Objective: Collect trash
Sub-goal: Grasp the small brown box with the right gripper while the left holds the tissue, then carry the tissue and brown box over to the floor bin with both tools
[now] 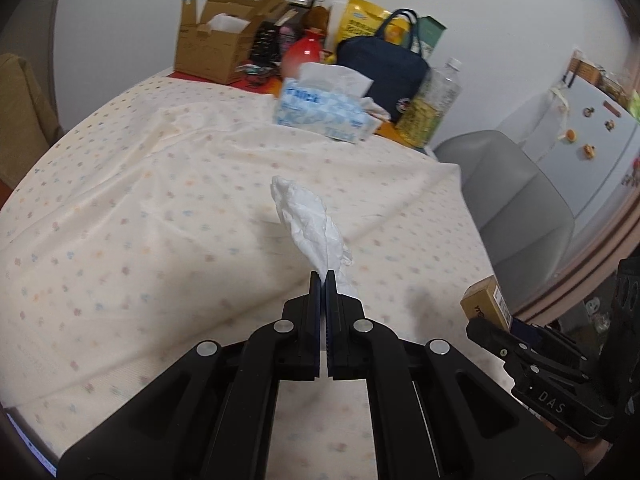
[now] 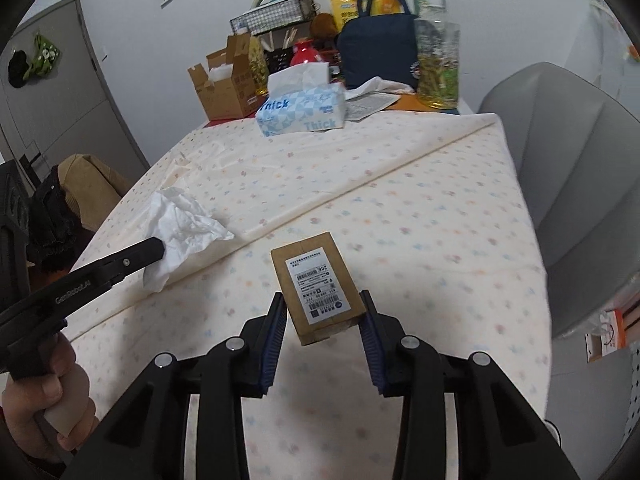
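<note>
tissue (image 1: 308, 220) is soft and light, pinched in the left gripper (image 1: 325, 276); stiff cardboard box (image 2: 318, 290) clamped by its sides in the right gripper (image 2: 324, 308)

We hold the left gripper (image 1: 324, 276) angled downward, its fingers (image 1: 315, 296) pressed together on a crumpled tissue (image 1: 310, 224). Our left hand (image 2: 44, 396) wraps the handle from below. The right gripper (image 2: 325, 308) also points downward; its blue-padded fingers (image 2: 276, 336) clamp the two sides of a small cardboard box (image 2: 320, 292).
</note>
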{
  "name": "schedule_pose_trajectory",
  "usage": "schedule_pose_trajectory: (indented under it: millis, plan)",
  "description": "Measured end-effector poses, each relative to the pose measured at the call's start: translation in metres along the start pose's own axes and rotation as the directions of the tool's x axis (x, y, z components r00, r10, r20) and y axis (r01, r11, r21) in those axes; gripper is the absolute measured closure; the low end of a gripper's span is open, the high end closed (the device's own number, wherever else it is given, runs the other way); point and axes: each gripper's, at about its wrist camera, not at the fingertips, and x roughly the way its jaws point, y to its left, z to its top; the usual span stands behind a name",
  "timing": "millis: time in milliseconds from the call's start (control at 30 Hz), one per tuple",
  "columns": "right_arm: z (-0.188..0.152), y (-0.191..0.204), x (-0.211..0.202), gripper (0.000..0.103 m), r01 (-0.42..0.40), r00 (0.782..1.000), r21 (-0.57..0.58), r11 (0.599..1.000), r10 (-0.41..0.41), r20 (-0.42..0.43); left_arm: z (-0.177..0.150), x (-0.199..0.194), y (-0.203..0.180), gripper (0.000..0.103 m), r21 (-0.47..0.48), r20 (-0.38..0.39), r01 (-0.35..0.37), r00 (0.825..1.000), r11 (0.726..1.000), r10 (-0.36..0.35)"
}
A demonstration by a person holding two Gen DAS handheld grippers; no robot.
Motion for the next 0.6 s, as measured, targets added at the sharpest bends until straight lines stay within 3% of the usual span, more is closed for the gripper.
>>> schedule_pose_trajectory:
  millis: [300,600]
  plan:
    - [-0.035,-0.053,-0.067,0.067,0.037,0.997,0.114,0.993,-0.044,0.061,-0.021,-0.002,-0.065,0.100,0.089,-0.030,0.091,0.996,0.992,-0.088]
    - [-0.072,-0.110,-0.118,0.067,0.117,0.987,0.208,0.971,-0.137,0.087,-0.046,0.004,-0.132,0.100,0.169,-0.084,0.177,0.983,0.970,-0.165]
